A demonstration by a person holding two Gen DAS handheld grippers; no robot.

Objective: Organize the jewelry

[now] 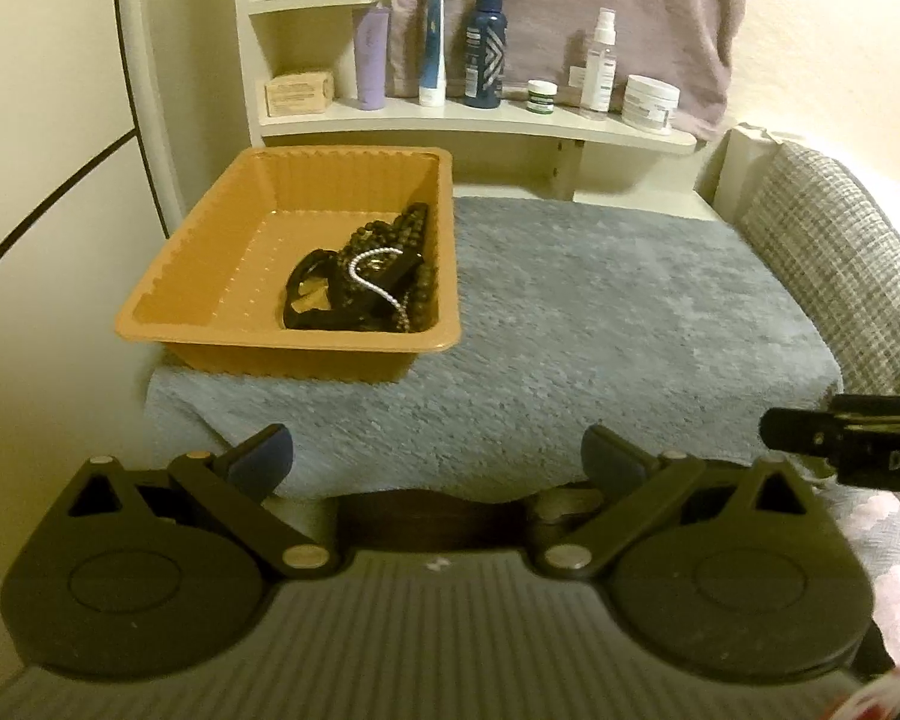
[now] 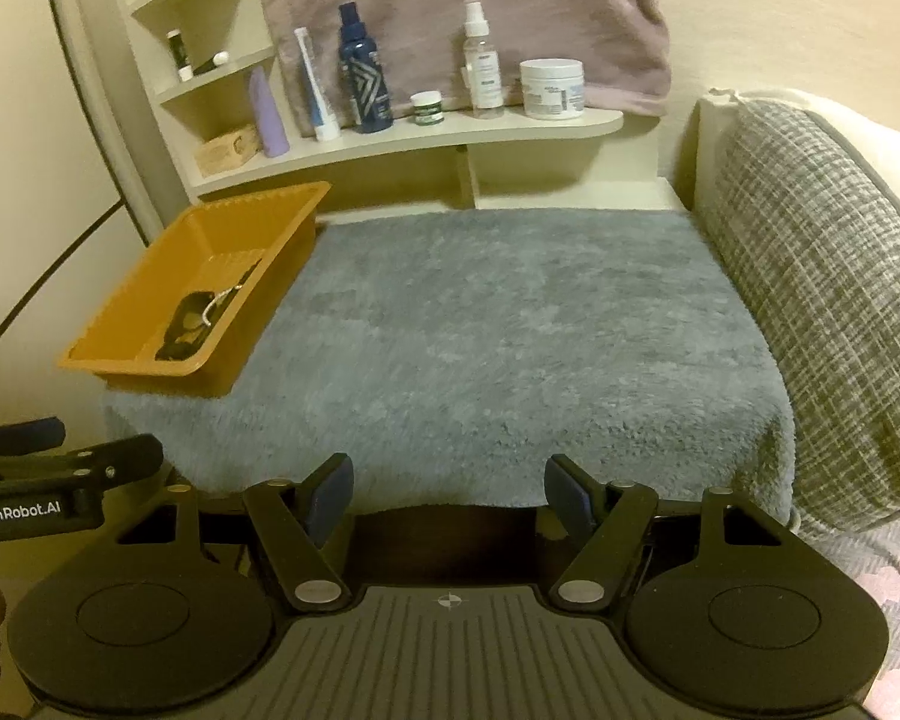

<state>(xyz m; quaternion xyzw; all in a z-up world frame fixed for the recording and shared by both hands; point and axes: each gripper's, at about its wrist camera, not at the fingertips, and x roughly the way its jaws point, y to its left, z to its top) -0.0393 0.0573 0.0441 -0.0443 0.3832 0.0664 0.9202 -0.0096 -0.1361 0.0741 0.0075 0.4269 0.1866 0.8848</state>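
Observation:
An orange plastic tray [image 1: 210, 264] stands on the left part of a grey towel [image 1: 600, 312]. In its near right corner lies a heap of jewelry [image 1: 360, 276]: dark beaded strands, a black piece and a silver chain. The tray also shows in the right wrist view [image 2: 150, 324] with the jewelry [image 2: 198, 318] inside. My left gripper [image 1: 438, 456] is open and empty, held back at the towel's near edge. My right gripper [image 2: 449, 495] is open and empty at the near edge too, right of the left gripper [image 2: 36, 456].
A curved shelf [image 1: 480, 120] behind the towel holds several bottles, tubes and jars, and a mauve cloth [image 1: 570, 12] hangs above it. A grey checked cushion [image 2: 828, 324] borders the towel on the right. A wall lies to the left of the tray.

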